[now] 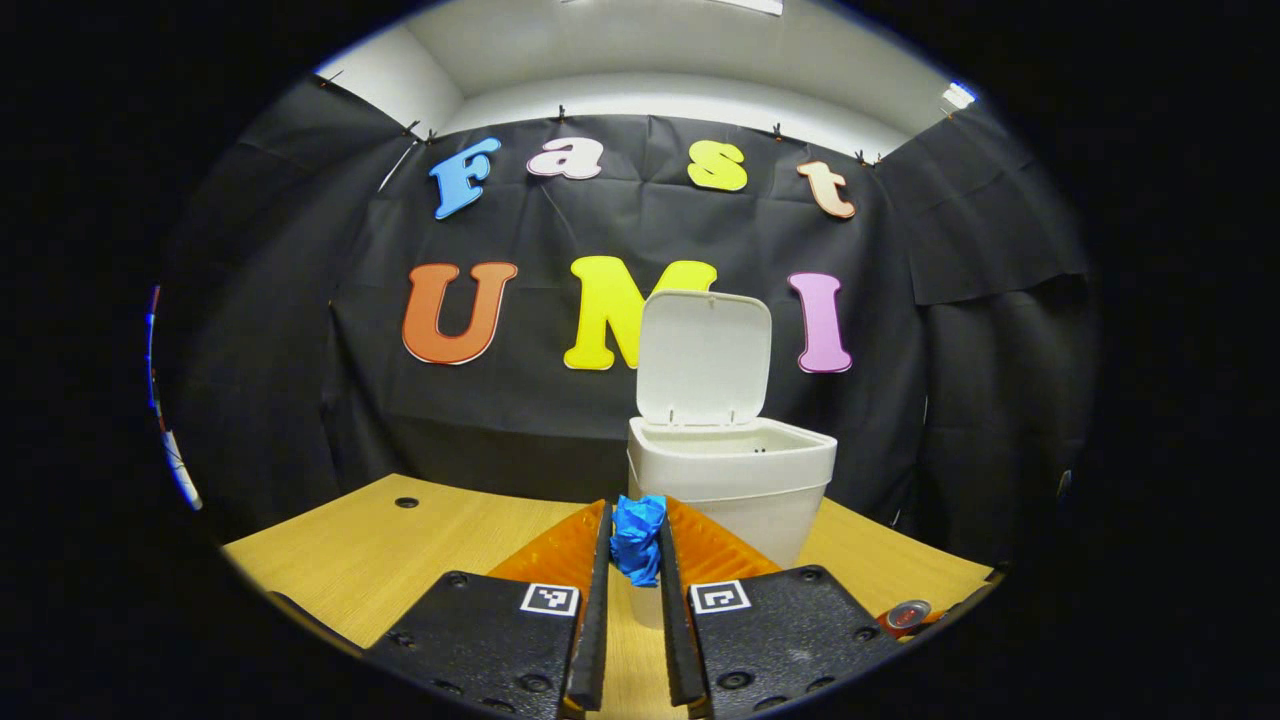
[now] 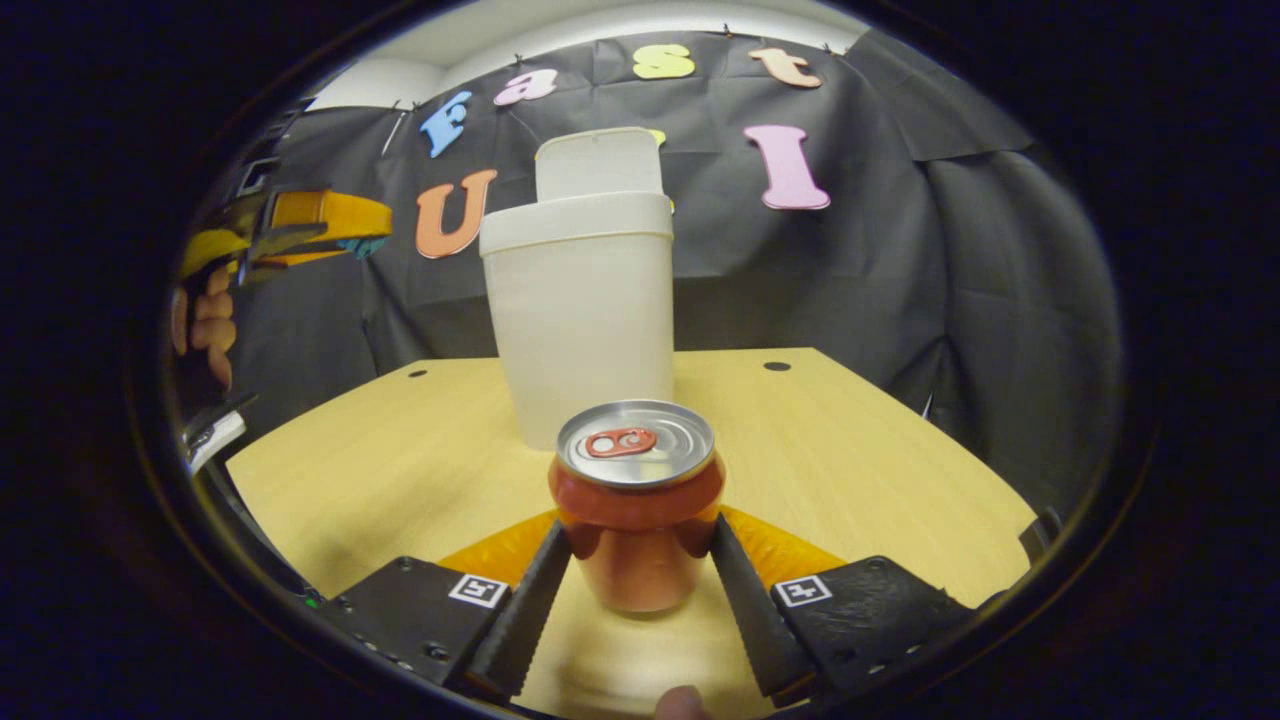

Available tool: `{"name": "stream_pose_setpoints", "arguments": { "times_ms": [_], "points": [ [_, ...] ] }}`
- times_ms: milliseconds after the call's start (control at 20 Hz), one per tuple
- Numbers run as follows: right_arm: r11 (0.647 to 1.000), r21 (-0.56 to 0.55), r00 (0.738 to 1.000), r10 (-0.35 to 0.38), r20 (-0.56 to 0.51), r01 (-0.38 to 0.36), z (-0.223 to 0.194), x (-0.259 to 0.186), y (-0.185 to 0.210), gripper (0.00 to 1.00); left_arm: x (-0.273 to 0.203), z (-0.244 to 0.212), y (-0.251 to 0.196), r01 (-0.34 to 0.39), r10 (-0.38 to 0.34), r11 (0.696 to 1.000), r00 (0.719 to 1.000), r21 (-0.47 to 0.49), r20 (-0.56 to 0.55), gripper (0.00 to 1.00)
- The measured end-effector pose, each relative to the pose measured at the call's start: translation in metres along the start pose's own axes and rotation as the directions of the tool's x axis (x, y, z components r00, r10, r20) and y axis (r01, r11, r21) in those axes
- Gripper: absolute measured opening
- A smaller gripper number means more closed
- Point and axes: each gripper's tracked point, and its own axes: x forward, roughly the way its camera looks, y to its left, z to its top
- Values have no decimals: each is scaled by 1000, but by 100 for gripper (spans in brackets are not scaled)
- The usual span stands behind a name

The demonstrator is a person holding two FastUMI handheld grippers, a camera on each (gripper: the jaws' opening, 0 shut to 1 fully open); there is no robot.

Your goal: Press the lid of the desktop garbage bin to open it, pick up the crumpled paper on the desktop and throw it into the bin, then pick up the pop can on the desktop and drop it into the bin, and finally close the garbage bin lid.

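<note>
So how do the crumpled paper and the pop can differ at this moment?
The crumpled paper is blue, soft and shapeless; the pop can is a rigid orange-red cylinder with a silver top. The paper is lifted off the desk, clamped in the left tool in front of the bin; the can stands upright on the desk between the right tool fingers. Neither is in the open bin yet.

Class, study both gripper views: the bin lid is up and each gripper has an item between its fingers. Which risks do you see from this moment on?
1. The left gripper pinches the crumpled paper short of the bin; released early, it could land on the desk.
2. The pop can stands between the right gripper fingers; an off-centre squeeze may tip it.
3. The upright lid could get knocked shut.
</note>
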Motion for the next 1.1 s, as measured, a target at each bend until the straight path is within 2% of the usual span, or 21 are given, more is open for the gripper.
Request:
{"name": "stream_pose_setpoints", "arguments": {
  "times_ms": [400,450,550,600,950,1000,1100],
  "points": [
    [999,39,1000,-19,21,18,19,3,-32,82,73,41,-28,26,-28,999,998,39,59,26],
    [999,44,1000,-18,23,17,20,3,-34,82,83,43,-30,30,-32,999,998,32,59,30],
    [999,51,999,-20,26,19,24,5,-40,82,97,48,-36,35,-37,999,997,30,65,22],
    [998,51,999,-25,29,24,27,6,-44,81,105,51,-37,33,-35,999,997,37,72,26],
    [995,89,999,-40,26,37,31,8,-62,81,143,42,-50,47,-49,998,997,35,53,29],
    [995,88,999,-41,28,38,31,8,-62,81,146,39,-50,47,-49,998,998,39,44,27],
    [995,89,999,-35,29,33,31,7,-61,81,151,33,-49,47,-48,998,998,34,29,35]
  ]
}}
